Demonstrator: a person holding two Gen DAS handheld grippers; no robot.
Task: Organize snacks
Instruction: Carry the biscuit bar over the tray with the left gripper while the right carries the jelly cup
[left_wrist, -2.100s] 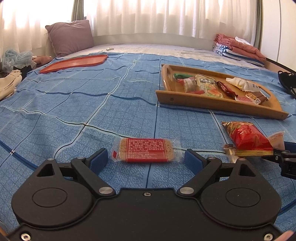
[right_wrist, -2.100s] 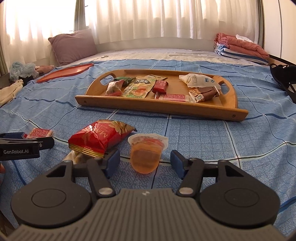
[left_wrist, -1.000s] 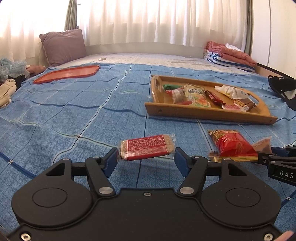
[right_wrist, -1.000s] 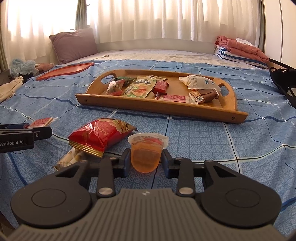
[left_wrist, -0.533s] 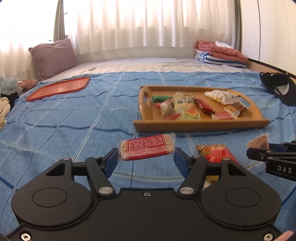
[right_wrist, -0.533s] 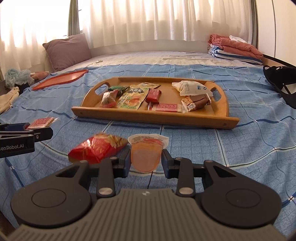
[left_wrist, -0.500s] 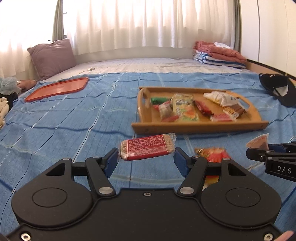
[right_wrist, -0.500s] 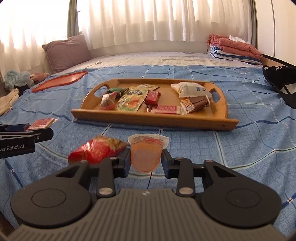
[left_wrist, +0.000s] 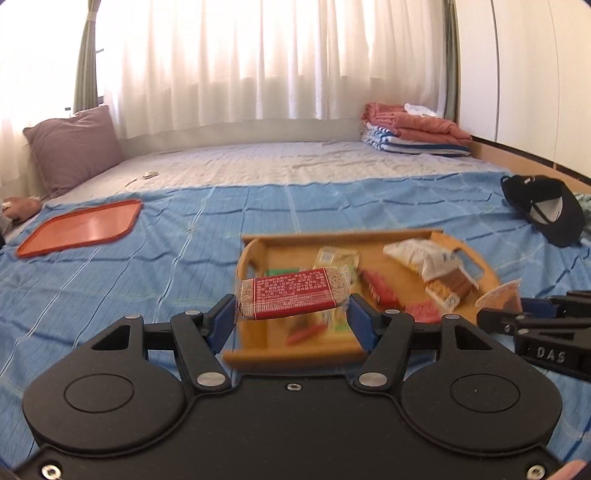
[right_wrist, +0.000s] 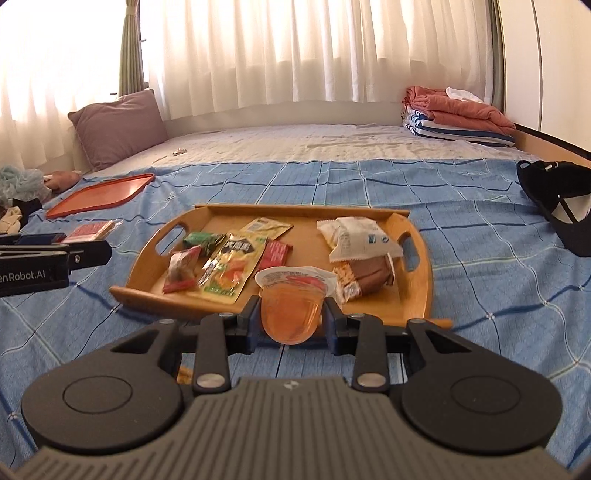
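I carry both snacks above the bed: my left gripper (left_wrist: 291, 316) clamps a red cracker pack (left_wrist: 293, 298), my right gripper (right_wrist: 291, 320) an orange jelly cup (right_wrist: 291, 309). Next, I judge, comes lowering each into the wooden tray (right_wrist: 424, 295) and letting go.

Both wrist views toward wooden tray (left_wrist: 255, 251)

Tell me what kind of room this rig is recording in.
Most likely a bedroom. The work surface is a bed with a blue checked bedspread, a purple pillow leans by the curtained window, and folded blankets are stacked at the far corner. The wooden tray of snacks just sits on the bed.
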